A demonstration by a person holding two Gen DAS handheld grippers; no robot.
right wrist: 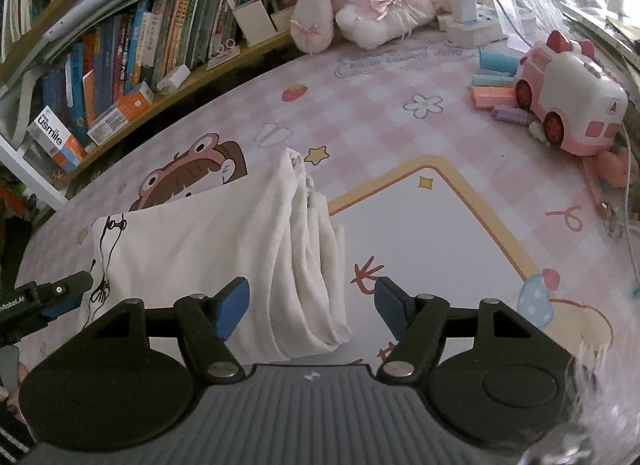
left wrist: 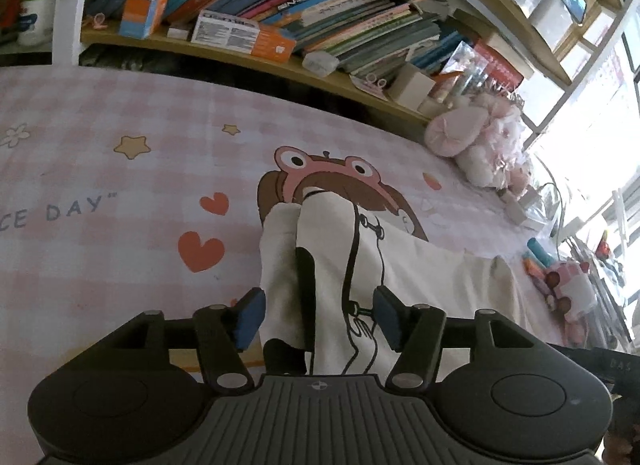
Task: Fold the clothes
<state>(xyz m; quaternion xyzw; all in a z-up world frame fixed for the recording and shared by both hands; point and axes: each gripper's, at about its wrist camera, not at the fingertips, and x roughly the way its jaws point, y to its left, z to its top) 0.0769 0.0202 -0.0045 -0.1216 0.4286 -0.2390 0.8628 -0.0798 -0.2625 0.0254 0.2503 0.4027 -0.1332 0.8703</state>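
Both grippers, left gripper and right gripper, stand open, holding nothing. The shirt lies folded at lower centre on the mat. Best next: smooth the bunched right edge, pressing layers flat before regripping.

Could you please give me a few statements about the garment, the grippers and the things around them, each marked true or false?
1. The white garment lies folded on the pink checked mat. True.
2. The right hand-held gripper is clamped shut on the garment. False: its jaws stand open, with the garment's folded edge between them and the pads not pressing on it.
3. The left hand-held gripper is open. True.
4. The toy car sits on top of the garment. False: it stands apart from it, near the mat's far corner.
5. Books fill a shelf beside the mat. True.
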